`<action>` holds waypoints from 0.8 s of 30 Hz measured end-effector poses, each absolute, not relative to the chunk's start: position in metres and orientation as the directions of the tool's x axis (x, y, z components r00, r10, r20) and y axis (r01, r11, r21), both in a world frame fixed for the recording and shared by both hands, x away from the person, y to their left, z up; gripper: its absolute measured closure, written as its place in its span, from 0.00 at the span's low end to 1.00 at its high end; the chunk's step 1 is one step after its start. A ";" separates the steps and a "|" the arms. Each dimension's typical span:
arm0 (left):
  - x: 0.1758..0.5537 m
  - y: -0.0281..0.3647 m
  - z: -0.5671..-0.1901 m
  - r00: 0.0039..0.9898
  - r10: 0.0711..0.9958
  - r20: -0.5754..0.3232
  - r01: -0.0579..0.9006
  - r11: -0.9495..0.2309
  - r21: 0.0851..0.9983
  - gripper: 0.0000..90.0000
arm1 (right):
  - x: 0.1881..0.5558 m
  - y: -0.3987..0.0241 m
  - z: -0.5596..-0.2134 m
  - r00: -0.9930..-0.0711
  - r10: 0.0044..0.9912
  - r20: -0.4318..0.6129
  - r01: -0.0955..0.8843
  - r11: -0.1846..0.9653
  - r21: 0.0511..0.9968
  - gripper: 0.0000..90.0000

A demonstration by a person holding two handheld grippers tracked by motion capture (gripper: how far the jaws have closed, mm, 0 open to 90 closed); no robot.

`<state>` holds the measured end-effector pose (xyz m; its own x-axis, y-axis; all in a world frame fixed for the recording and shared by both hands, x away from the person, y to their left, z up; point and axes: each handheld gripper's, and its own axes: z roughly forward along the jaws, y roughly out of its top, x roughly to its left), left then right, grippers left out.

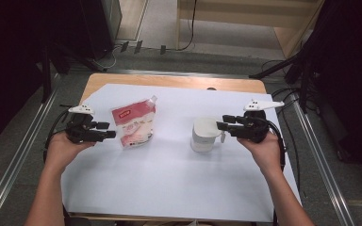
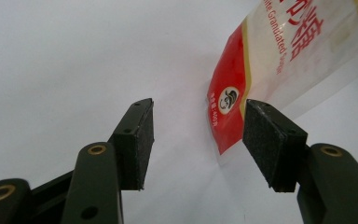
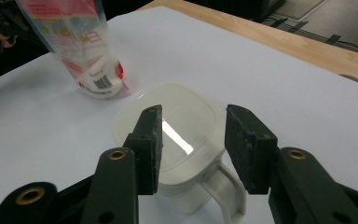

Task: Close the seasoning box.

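Observation:
A red and clear sugar pouch [image 1: 134,123] stands left of centre on the white sheet [image 1: 169,179]. My left gripper [image 1: 109,130] is level with it on its left, open, tips a little short of it. In the left gripper view the pouch [image 2: 270,60] lies just beyond the jaws of that gripper [image 2: 198,135], with nothing pressed between the pads. A white lidded container [image 1: 204,133] with a side handle [image 3: 226,200] stands right of centre. My right gripper [image 1: 220,122] is open, its tips over the container's right edge. The right gripper [image 3: 193,144] hovers above the lid [image 3: 177,116]; the pouch [image 3: 81,51] stands farther off.
The white sheet covers a wooden table [image 1: 179,82] whose bare edge shows at the back. Metal rails [image 1: 19,155] run along both sides. Cables [image 1: 283,92] trail on the floor at the right, and wooden furniture [image 1: 264,19] stands behind.

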<state>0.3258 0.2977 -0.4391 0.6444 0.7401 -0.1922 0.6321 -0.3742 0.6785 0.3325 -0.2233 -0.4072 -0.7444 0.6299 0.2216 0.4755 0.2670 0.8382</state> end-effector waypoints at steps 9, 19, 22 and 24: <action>0.320 0.299 -0.439 0.642 0.742 -0.192 0.636 -0.376 0.674 0.49 | 0.336 -0.238 -0.411 -0.730 0.651 0.207 0.468 0.255 0.846 0.56; 0.318 0.300 -0.439 0.648 0.738 -0.188 0.633 -0.385 0.672 0.49 | 0.335 -0.249 -0.421 -0.709 0.675 0.204 0.486 0.257 0.835 0.55; 0.318 0.298 -0.440 0.651 0.736 -0.188 0.631 -0.386 0.672 0.49 | 0.333 -0.253 -0.423 -0.696 0.686 0.214 0.500 0.249 0.829 0.55; 0.318 0.296 -0.440 0.654 0.734 -0.185 0.628 -0.390 0.673 0.49 | 0.332 -0.257 -0.424 -0.688 0.692 0.218 0.504 0.240 0.830 0.55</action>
<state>0.3185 0.2958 -0.4400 0.6538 0.7336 -0.1854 0.6282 -0.3897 0.6734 0.3321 -0.2567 -0.4241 -0.6884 0.6919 0.2176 0.5037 0.2402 0.8298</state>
